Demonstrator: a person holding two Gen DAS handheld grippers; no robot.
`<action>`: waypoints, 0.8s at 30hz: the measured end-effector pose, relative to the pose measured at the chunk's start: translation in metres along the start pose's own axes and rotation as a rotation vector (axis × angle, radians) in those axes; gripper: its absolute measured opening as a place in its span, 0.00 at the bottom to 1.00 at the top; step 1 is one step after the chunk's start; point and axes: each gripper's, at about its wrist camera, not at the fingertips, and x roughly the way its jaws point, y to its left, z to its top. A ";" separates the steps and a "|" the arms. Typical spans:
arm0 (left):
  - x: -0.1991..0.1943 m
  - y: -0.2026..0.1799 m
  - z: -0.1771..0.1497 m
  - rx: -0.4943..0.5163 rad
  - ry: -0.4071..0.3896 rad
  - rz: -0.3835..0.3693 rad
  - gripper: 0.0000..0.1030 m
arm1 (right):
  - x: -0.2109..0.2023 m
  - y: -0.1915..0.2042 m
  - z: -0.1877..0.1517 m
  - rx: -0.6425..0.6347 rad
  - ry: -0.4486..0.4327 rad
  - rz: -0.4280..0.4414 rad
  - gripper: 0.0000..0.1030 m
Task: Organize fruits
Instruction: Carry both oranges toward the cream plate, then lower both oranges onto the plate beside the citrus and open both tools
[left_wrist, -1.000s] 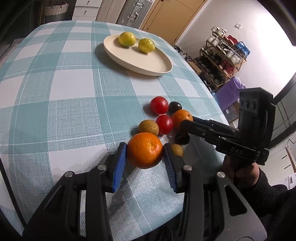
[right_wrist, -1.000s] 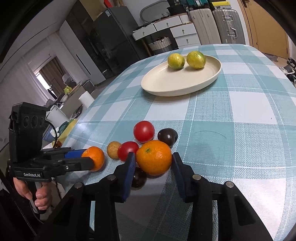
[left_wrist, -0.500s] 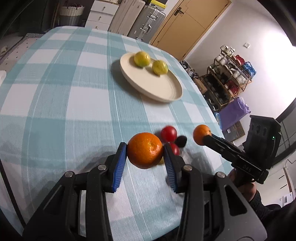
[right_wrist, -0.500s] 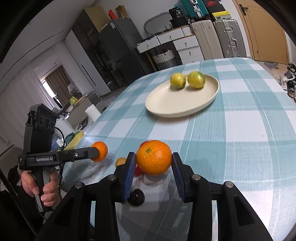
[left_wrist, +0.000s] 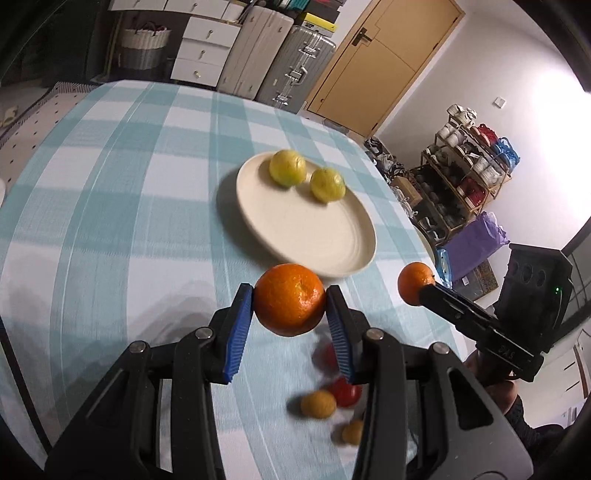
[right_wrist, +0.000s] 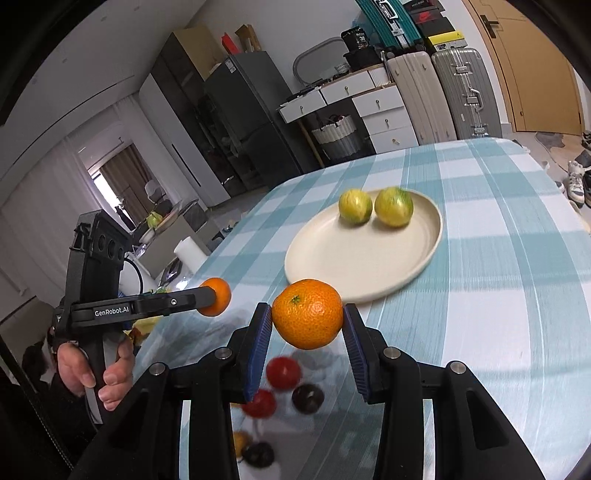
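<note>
Left wrist view: the left gripper (left_wrist: 290, 314) had its blue fingers (left_wrist: 238, 332) pinching an orange (left_wrist: 290, 304), which hung in the air above the checked worktop (left_wrist: 110, 221), just short of the cream plate (left_wrist: 314, 229). Two yellow-green citrus fruits (left_wrist: 287, 168) lay side by side on the far part of that plate. To the right, the right gripper (left_wrist: 421, 290) reached in, its fingers clamped on a second orange (left_wrist: 413, 282), also off the cloth and level with the plate's near rim. Beneath the left gripper, blurred, a red fruit (left_wrist: 345, 391) and two small yellowish fruits (left_wrist: 317, 404) lay on the worktop.

Right wrist view: the right gripper (right_wrist: 306, 332) pinched its orange (right_wrist: 307, 319) between blue fingers (right_wrist: 258, 343), held clear of the worktop (right_wrist: 498, 295) just before the plate (right_wrist: 369, 258), where the two citrus fruits (right_wrist: 393, 206) sat touching or nearly so. At left, the left gripper (right_wrist: 214, 295), gripped by a hand (right_wrist: 92, 373), held its orange (right_wrist: 216, 297) out beyond the worktop's edge side. Below, on the cloth, lay two red fruits (right_wrist: 282, 371), two dark plum-like fruits (right_wrist: 307, 398) and a small yellow one (right_wrist: 240, 441), close together.
</note>
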 end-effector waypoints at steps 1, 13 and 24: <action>0.003 -0.001 0.004 0.003 -0.002 0.001 0.36 | 0.003 -0.002 0.004 0.003 0.002 0.007 0.39; 0.062 -0.003 0.076 0.038 0.014 0.024 0.36 | 0.059 -0.017 0.058 -0.002 0.052 0.047 0.39; 0.115 0.004 0.117 0.023 0.033 0.026 0.36 | 0.105 -0.033 0.087 0.032 0.059 -0.003 0.39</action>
